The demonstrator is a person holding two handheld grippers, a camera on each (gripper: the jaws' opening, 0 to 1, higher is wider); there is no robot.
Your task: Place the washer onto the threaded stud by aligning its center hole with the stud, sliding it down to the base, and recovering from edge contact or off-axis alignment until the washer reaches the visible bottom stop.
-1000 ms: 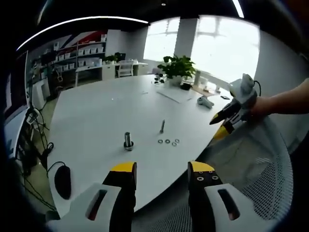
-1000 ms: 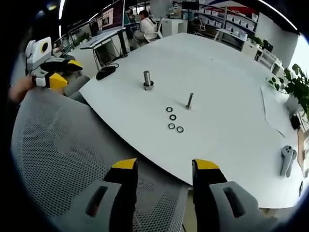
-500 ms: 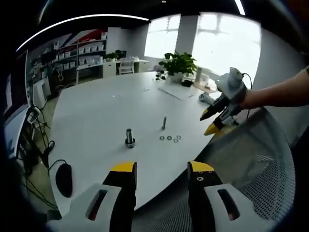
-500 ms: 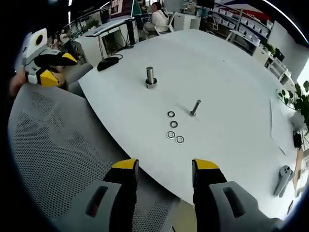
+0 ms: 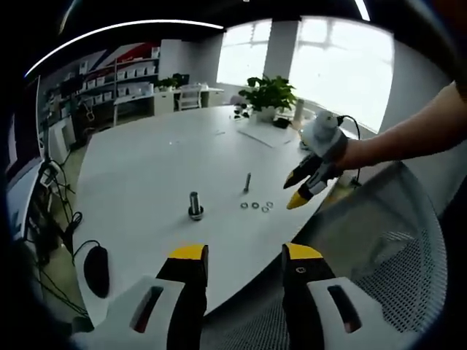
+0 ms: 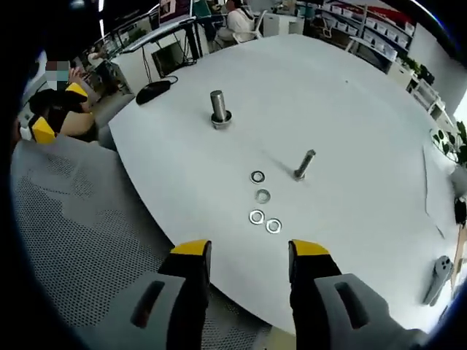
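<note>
Four washers [image 6: 262, 208] near table edge [image 6: 157, 197], both claws apart, right claw [image 6: 242, 251] closest.

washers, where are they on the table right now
In the right gripper view, four washers lie loose on the white table, just ahead of the open right gripper, beside the thin threaded stud. The thicker stud stands farther off.

White table [image 6: 350, 109]: four washers [image 6: 263, 196], stud [image 6: 303, 165], thick bolt [image 6: 218, 109].
</note>
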